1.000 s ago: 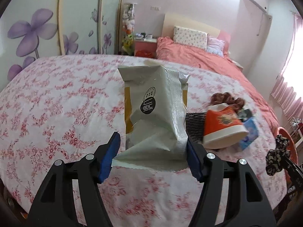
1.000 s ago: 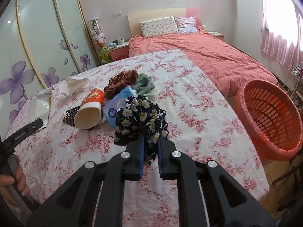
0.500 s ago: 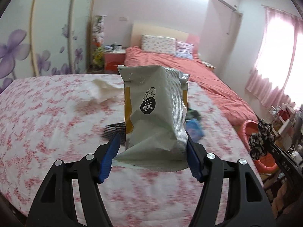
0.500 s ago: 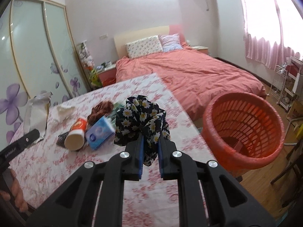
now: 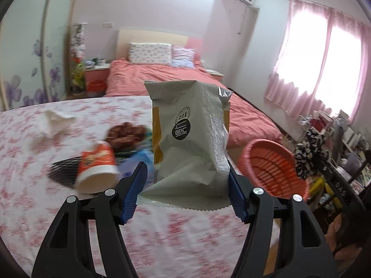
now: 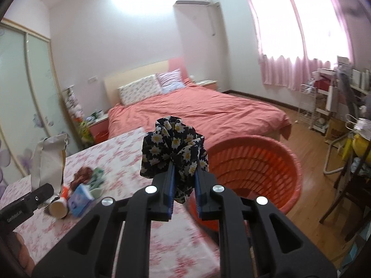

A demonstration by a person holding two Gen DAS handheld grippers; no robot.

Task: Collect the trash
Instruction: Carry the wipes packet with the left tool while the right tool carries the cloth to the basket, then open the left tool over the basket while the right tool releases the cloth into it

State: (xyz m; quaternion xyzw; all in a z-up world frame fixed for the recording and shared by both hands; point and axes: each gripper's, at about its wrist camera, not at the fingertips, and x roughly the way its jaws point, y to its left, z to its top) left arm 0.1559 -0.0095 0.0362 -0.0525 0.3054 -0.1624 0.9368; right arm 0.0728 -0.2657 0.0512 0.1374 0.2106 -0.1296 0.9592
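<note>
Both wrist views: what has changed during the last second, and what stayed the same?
Both grippers swung from the floral table toward the orange plastic basket. The right gripper keeps the dark daisy-print cloth; the left gripper keeps the grey foil snack bag. Nothing was released.

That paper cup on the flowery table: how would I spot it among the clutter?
Start at the table with the pink floral cloth, near the bed. In the small pile there, the paper cup lies on its side, open white mouth toward the camera. Its orange-red printed wall sets it apart from the blue packet beside it.
</note>
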